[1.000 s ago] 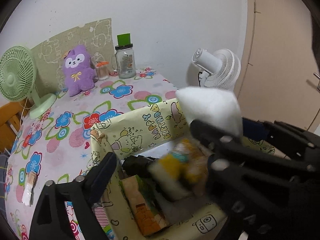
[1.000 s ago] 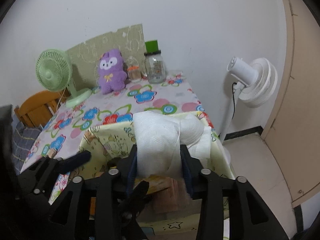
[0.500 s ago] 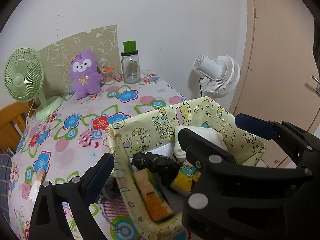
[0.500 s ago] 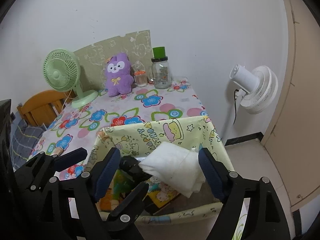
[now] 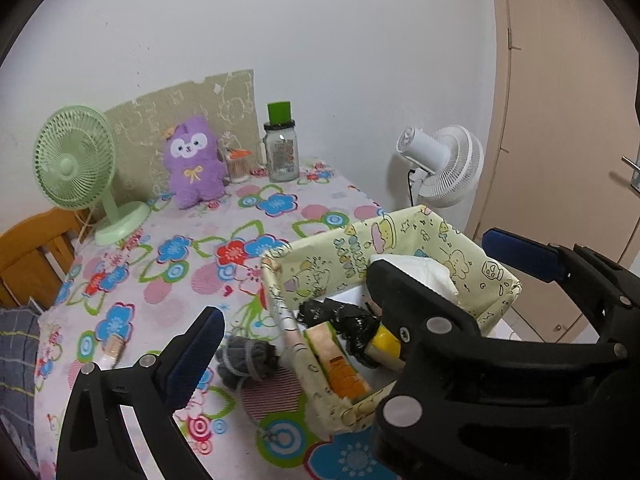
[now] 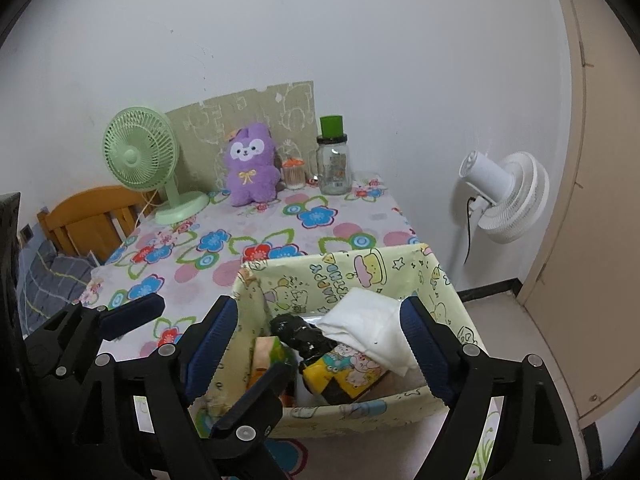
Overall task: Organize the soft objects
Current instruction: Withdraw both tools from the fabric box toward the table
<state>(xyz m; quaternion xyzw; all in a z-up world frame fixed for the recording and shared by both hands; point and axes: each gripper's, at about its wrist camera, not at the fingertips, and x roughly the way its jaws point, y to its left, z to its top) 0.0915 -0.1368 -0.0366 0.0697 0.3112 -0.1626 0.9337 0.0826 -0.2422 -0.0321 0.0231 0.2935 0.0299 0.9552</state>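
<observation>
A yellow cartoon-print fabric box (image 6: pixel 340 276) (image 5: pixel 348 248) stands at the table's near right corner. In it lie a white cloth (image 6: pixel 372 326) (image 5: pixel 416 270), a black bundle (image 6: pixel 300 334) (image 5: pixel 344 320), a yellow printed pack (image 6: pixel 344 376) and an orange-green pack (image 5: pixel 336 360). A grey knitted bundle (image 5: pixel 246 360) lies on the table left of the box. A purple plush (image 6: pixel 250 164) (image 5: pixel 194 162) sits at the back. My right gripper (image 6: pixel 320 344) is open and empty above the box. My left gripper (image 5: pixel 352 300) is open and empty.
A green desk fan (image 6: pixel 140 156) (image 5: pixel 74 164), a glass jar with green lid (image 6: pixel 332 160) (image 5: pixel 281 148) and a small toothpick jar (image 6: pixel 294 174) stand at the back. A white floor fan (image 6: pixel 508 196) stands right of the table. A wooden chair (image 6: pixel 88 216) is at left.
My right gripper opened and let the white cloth drop into the box, then drew back. My left gripper pulled back and left, bringing the grey bundle into view.
</observation>
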